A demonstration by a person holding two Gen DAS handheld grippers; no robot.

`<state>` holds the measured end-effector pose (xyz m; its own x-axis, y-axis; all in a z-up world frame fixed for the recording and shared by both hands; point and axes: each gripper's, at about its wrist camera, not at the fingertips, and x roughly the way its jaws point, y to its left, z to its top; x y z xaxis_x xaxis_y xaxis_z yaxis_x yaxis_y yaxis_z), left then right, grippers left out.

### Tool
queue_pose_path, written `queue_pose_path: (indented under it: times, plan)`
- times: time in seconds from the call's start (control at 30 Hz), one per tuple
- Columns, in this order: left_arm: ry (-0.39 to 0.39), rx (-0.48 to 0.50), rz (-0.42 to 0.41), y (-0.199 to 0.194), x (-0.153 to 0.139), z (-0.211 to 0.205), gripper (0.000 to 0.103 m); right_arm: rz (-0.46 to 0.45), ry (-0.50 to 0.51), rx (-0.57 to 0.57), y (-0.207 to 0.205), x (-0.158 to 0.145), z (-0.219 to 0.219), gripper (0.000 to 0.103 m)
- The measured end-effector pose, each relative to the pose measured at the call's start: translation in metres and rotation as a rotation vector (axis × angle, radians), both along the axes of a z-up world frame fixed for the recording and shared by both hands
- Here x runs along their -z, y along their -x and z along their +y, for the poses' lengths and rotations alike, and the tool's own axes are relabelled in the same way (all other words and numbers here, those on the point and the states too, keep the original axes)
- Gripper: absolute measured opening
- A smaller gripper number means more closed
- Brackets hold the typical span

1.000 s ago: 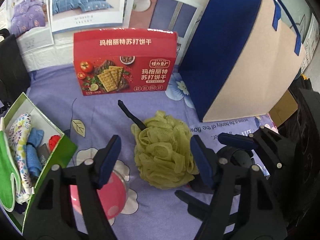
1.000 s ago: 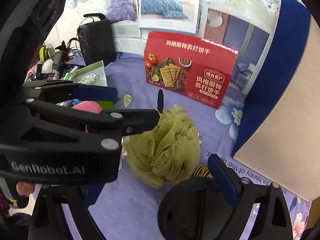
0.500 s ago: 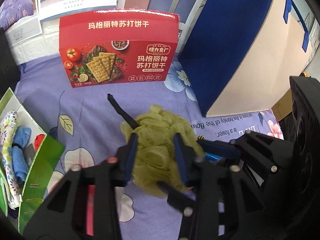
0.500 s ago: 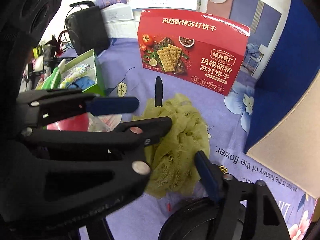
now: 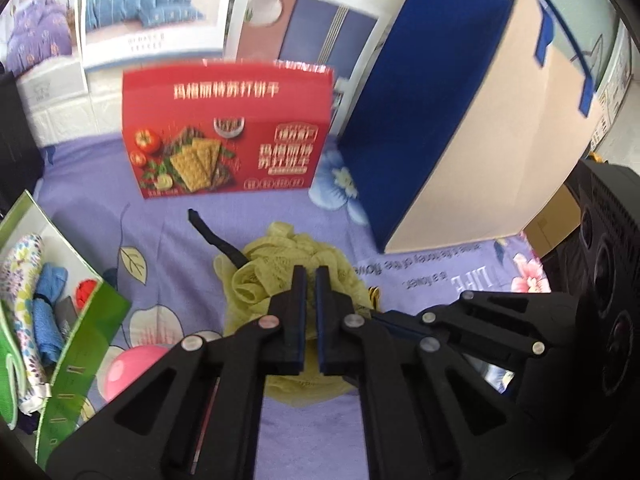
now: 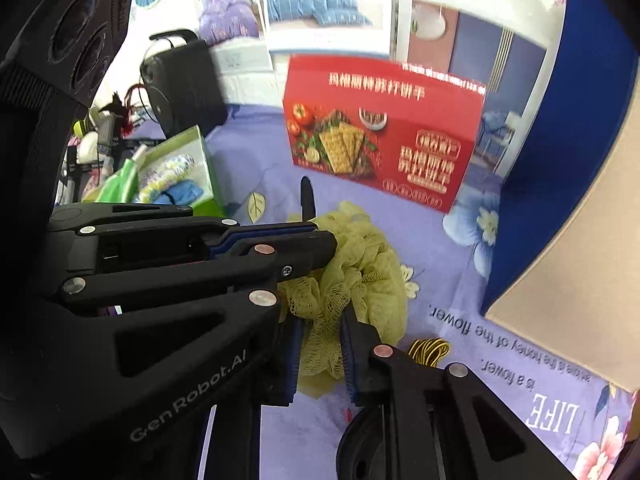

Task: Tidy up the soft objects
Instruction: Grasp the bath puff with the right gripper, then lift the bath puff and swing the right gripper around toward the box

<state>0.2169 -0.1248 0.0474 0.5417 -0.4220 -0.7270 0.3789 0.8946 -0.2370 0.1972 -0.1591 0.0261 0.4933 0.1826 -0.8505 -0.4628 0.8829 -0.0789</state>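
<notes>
Left tongs (image 5: 310, 280), right tongs (image 6: 320, 350): both just closed, pinching mesh puff (image 6: 360, 264) | purple floral sheet (image 5: 168, 240) | bedding posters (image 5: 148, 12)

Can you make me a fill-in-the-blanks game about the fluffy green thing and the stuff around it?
1. Both grippers are shut on the ____ bath pouf.
2. The cracker box behind it is ____.
3. The strap sticking out of the pouf is ____.
4. The ball beside the green box is ____.

Missing words: green, red, black, pink

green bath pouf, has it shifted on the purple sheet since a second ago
No. The green bath pouf still sits in front of the red cracker box; both grippers' jaws have just been closing on it.
</notes>
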Motion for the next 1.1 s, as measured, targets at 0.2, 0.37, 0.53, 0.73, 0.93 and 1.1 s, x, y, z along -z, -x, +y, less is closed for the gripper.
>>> queue_pose_path:
  times: [0.2,0.37,0.53,0.73,0.93,1.1]
  plan:
    - [0.032,-0.005,-0.099,0.016,-0.043,0.014,0.004,-0.102,-0.013,-0.026,0.014,-0.04,0.013,0.016]
    - [0.028,-0.02,-0.181,0.027,-0.078,0.032,0.004,-0.171,-0.033,-0.056,0.023,-0.069,0.03,0.016]
    - [0.011,-0.069,-0.247,0.036,-0.105,0.068,0.004,-0.21,-0.089,-0.111,0.031,-0.09,0.061,0.016]
    - [-0.004,-0.143,-0.244,0.033,-0.104,0.12,0.003,-0.174,-0.201,-0.188,0.026,-0.083,0.114,0.015]
    - [0.004,-0.216,-0.184,0.015,-0.078,0.169,0.003,-0.111,-0.249,-0.228,0.01,-0.056,0.162,0.007]
    - [0.016,-0.281,-0.117,-0.001,-0.05,0.204,0.003,-0.055,-0.231,-0.252,0.002,-0.031,0.196,0.008]
